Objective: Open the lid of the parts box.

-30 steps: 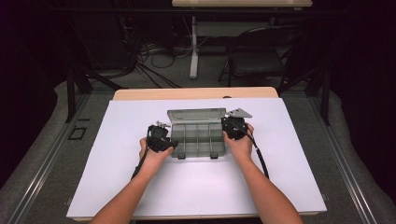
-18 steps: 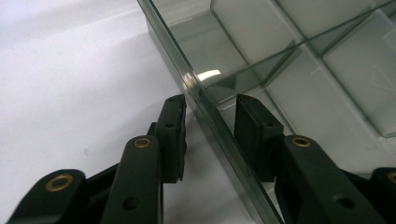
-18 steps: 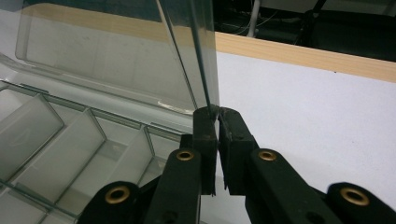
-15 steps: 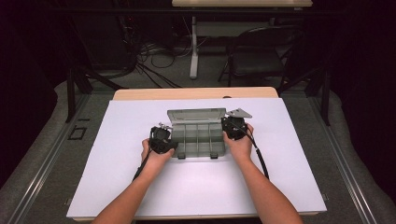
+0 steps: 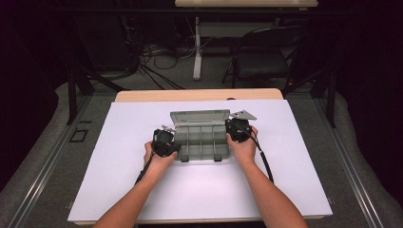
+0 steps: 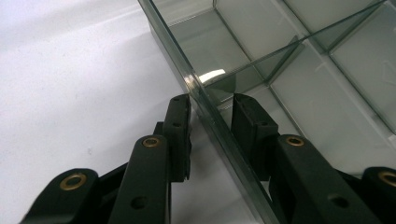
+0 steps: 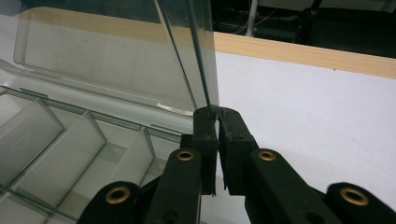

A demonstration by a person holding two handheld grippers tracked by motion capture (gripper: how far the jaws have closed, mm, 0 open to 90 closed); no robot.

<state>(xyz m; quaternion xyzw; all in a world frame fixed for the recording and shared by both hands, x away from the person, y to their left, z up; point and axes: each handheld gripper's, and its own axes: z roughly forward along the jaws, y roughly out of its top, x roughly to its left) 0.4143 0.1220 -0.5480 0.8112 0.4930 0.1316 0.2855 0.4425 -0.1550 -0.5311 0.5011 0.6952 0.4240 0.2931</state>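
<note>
Sitting open near the middle of the white counter, the clear compartment box has its lid raised at the far side and its divided cells facing up. Your left claw straddles the box's left side wall, one jaw outside it and one inside a cell, close against the wall, though whether they actually press it you cannot tell. Your right claw is at the box's right end, jaws pinched together on the lid's thin side edge. Beyond the box, a wooden strip borders the counter's far edge, with a chair and cables on the floor behind it.
</note>
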